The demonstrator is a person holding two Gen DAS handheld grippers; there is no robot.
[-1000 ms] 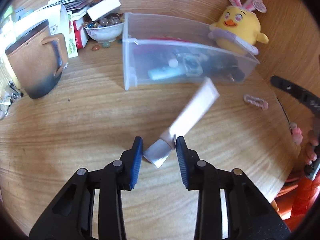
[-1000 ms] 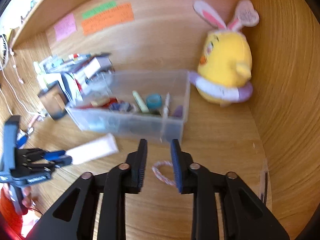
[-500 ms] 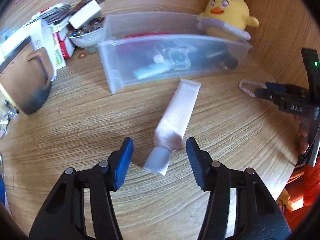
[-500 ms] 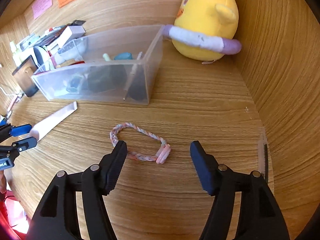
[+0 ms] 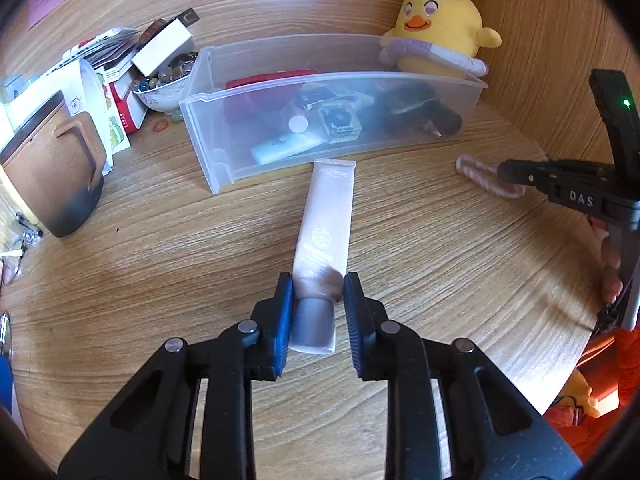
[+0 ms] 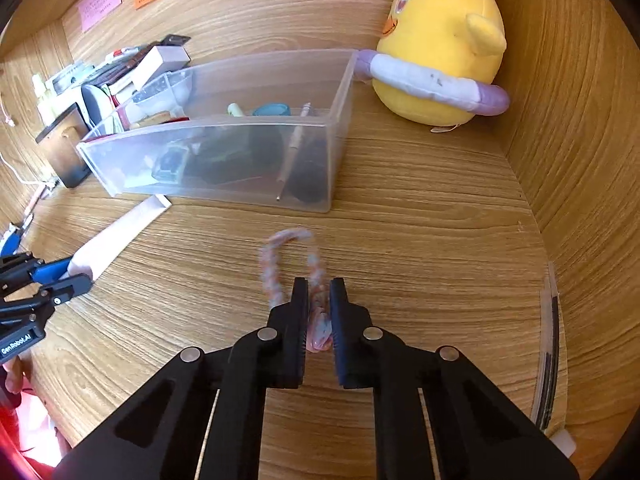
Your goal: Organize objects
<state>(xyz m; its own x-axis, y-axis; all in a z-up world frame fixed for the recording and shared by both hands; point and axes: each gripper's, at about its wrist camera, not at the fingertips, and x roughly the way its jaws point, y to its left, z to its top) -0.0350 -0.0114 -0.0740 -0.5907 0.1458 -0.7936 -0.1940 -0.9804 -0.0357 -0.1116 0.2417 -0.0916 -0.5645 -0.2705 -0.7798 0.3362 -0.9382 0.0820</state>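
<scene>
Both grippers just closed: left gripper (image 5: 314, 296) pinches tube (image 5: 326, 220), right gripper (image 6: 319, 300) cord loop (image 6: 288, 256).

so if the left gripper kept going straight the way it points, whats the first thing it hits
Likely the wooden table, since the left gripper, shut on the tube, points downward. Skimming along it, the clear bin comes next.

Wood-grain desk (image 5: 160, 264): clear plastic bin (image 5: 224, 152) mid-back; white tube (image 5: 326, 220) in front; pink braided loop (image 6: 276, 264) right; yellow plush chick (image 5: 436, 36) back corner; brown mug (image 5: 60, 176), bead bowl (image 5: 160, 92) left.
</scene>
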